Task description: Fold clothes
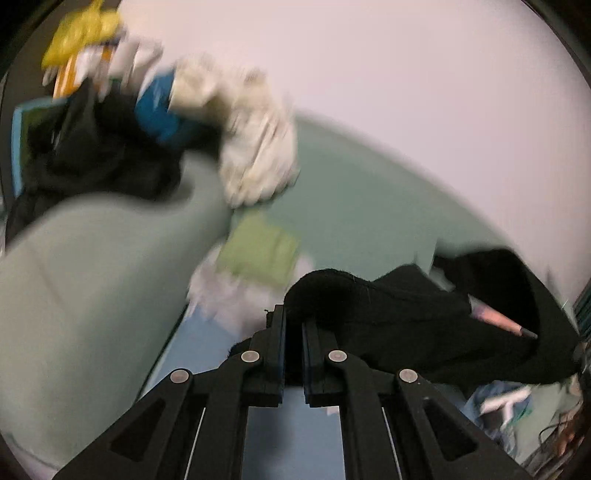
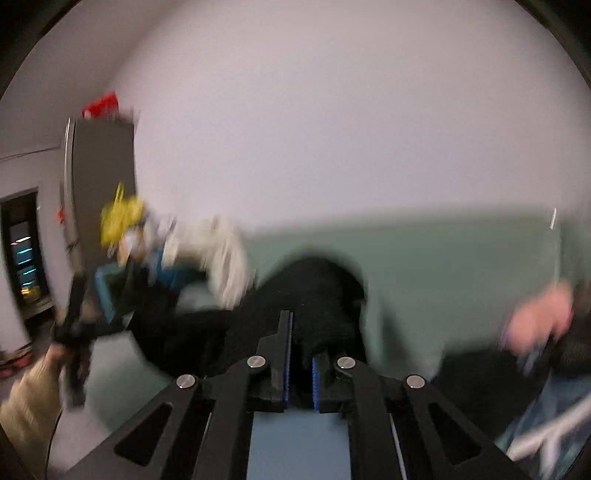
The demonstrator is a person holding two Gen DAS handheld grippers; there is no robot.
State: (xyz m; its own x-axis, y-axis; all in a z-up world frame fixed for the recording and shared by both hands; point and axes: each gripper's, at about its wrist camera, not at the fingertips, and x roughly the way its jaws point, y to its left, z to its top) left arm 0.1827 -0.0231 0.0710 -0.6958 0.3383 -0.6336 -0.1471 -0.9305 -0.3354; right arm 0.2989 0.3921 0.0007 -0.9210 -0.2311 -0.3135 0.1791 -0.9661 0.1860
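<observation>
A black garment [image 1: 413,317] hangs stretched between both grippers, raised off the blue surface. My left gripper [image 1: 294,321] is shut on one edge of it, the cloth bunching over the fingertips and running off to the right. In the right wrist view the same black garment [image 2: 317,295] drapes over my right gripper [image 2: 300,332], which is shut on it with the cloth pinched between the blue pads. At the left of that view a hand in a cream sleeve [image 2: 29,398] holds the other gripper, blurred. Both views are smeared by motion.
A grey-green sofa [image 1: 92,295] carries a heap of clothes: black, blue, cream-white [image 1: 255,147] and yellow [image 1: 81,33] pieces. A folded green cloth [image 1: 258,251] lies on the seat. Pale wall behind. A pink blurred shape [image 2: 539,317] and bluish clothes [image 2: 554,417] sit at right.
</observation>
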